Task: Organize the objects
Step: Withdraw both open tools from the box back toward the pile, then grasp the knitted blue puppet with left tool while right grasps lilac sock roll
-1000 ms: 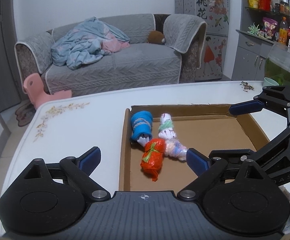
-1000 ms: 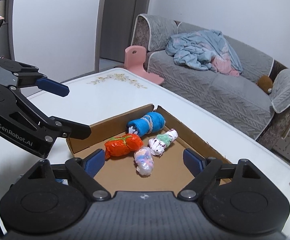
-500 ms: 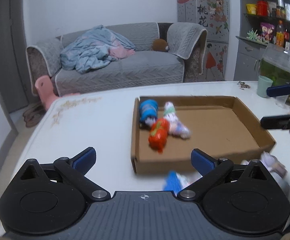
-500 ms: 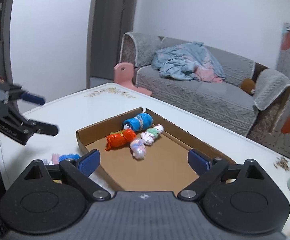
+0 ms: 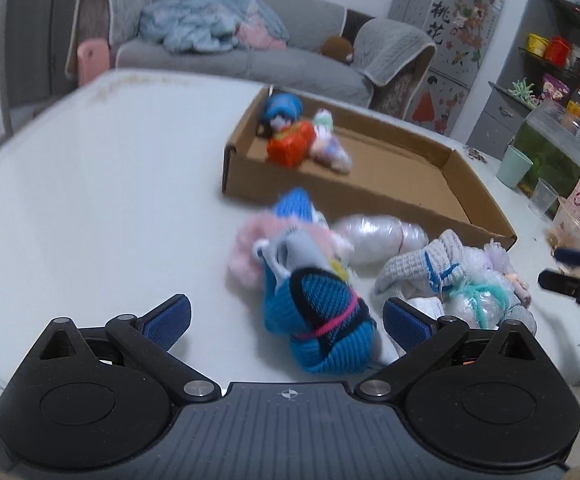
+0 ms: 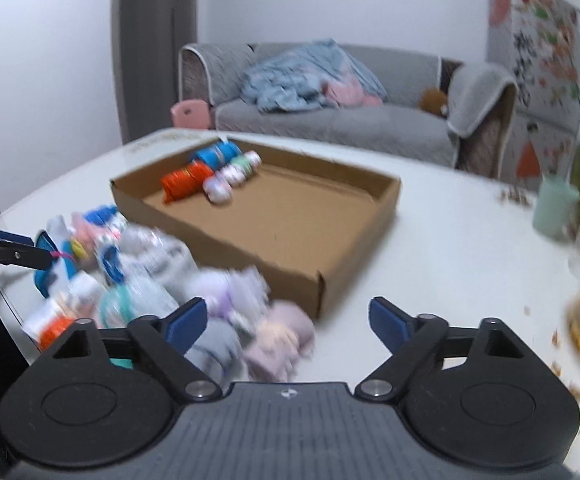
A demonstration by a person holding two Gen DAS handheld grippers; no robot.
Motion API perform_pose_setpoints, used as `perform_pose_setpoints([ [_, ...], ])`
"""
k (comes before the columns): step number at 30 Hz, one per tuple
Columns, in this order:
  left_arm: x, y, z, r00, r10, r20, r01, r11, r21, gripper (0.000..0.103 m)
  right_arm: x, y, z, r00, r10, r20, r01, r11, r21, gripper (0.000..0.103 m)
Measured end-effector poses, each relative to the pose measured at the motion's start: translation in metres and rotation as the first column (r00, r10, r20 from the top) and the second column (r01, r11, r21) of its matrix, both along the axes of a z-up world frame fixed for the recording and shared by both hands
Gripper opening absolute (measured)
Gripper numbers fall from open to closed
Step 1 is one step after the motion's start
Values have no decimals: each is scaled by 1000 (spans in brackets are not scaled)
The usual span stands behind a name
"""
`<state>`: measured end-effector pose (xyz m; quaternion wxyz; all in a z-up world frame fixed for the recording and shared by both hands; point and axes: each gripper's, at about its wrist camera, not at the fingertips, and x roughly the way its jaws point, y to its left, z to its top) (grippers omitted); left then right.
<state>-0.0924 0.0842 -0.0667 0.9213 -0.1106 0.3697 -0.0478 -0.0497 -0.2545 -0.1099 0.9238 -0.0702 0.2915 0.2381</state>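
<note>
Left hand-held gripper (image 5: 285,318), jaws wide, straddles blue knitted bundle (image 5: 318,320) untouched.

- Cardboard tray (image 5: 370,184): plain brown.
- Table (image 5: 89,208): white.
- Nearest sock bundle (image 5: 322,320): blue knit with black and a pink tie.
- Bundle in the tray (image 5: 292,146): orange-red.
- Sofa (image 6: 330,120): grey, with a pale blue blanket (image 6: 290,76).
- Cup (image 5: 514,166): mint green.
- Gripper pads (image 5: 167,320): blue, on black fingers.

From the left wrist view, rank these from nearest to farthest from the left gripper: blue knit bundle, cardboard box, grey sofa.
1. blue knit bundle, between the open fingers of the left gripper.
2. cardboard box, mid-table, beyond the sock pile.
3. grey sofa, across the room behind the table.
</note>
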Motion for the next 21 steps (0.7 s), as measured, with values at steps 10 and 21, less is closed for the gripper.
perform_pose_setpoints([
  [10,13,-2,-14,999,7,-39,-11,994,-110,103,9,-3,-14,998,-14,-58,15,1000,9,66],
  [21,13,-15,-12,1000,0,-22,-2,997,-83,77,10,-4,-33,991,10,-130,-11,1000,-2,35],
])
